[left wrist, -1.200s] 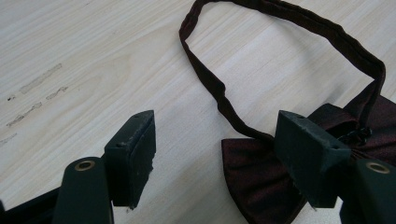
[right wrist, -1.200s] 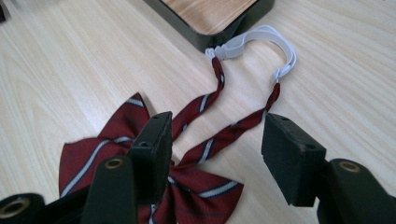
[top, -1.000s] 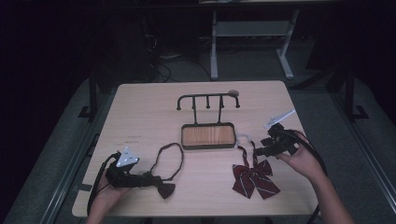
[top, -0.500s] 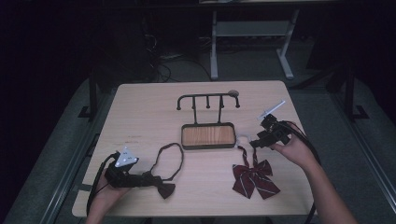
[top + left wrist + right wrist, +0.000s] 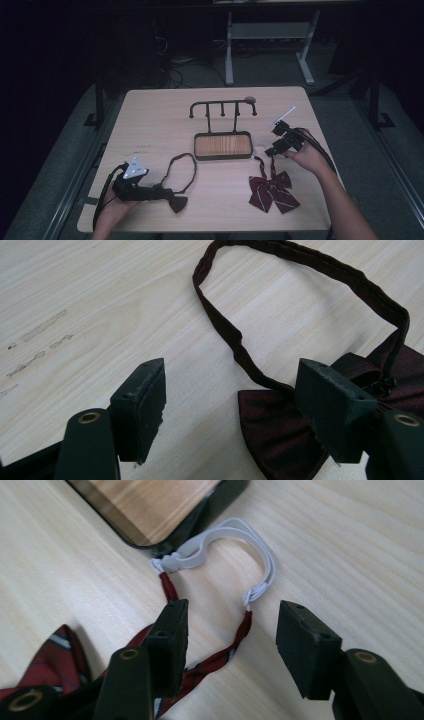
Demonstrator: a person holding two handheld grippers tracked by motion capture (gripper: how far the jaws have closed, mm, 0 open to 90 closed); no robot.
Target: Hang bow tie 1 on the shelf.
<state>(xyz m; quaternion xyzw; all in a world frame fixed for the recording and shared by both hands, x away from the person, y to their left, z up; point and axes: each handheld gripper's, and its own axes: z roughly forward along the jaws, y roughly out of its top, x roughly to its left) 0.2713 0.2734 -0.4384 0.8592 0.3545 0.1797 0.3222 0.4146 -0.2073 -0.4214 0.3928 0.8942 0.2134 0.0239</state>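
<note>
Right gripper (image 5: 227, 630) low over the neck strap (image 5: 235, 645) of the striped red bow tie (image 5: 272, 191), jaws spread and just now closing somewhat, one strand of the strap between them, pads not pressing on it. White elastic loop (image 5: 235, 535) at the strap's far end, just ahead of the jaws and touching the corner of the stand's wooden base (image 5: 150, 505). Bow itself flat on the table (image 5: 150, 120), near the front edge, right of centre, strap running up toward the base. Right hand (image 5: 305, 156) behind the gripper, forearm coming in from the lower right.

Left gripper (image 5: 230, 405) resting on the table near the front left corner, jaws wide apart, nothing pinched. Dark maroon bow tie (image 5: 280, 430) partly between and under the jaws, right jaw over the knot; its strap (image 5: 300, 270) lying in an open loop on the wood ahead.

Black rack with hooks (image 5: 222, 106) rising from the base at mid-table, all hooks bare.
</note>
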